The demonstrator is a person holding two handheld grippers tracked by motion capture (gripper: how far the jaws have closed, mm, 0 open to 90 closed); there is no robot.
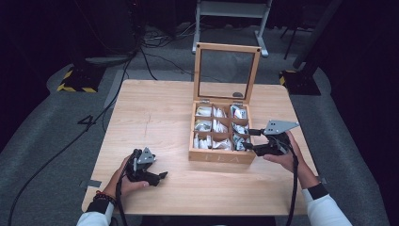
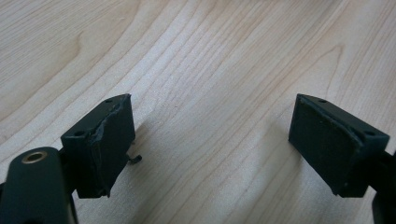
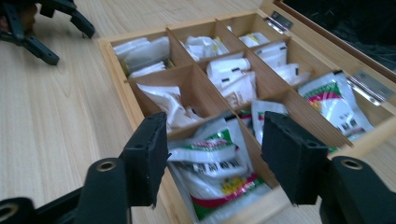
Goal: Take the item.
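Observation:
A wooden box (image 1: 221, 157) with several compartments stands on the table, its glass-paned lid (image 1: 227, 47) raised upright at the back. White packets (image 1: 214, 127) fill the compartments. My right gripper (image 1: 248, 140) hovers at the box's right side with its jaws open and pointing left over the right-hand column. In the right gripper view the gripper (image 3: 215, 154) straddles a compartment holding a green, red and white packet (image 3: 215, 175), without touching it. My left gripper (image 1: 161, 175) rests low near the table's front left. It (image 2: 210, 149) is open over bare wood.
The light wooden table (image 1: 155, 113) has free surface left of the box and along the front edge. A similar coloured packet (image 3: 336, 100) lies in a farther compartment beside the lid hinges (image 3: 369, 86). Cables (image 1: 141, 52) and stand bases sit on the floor behind.

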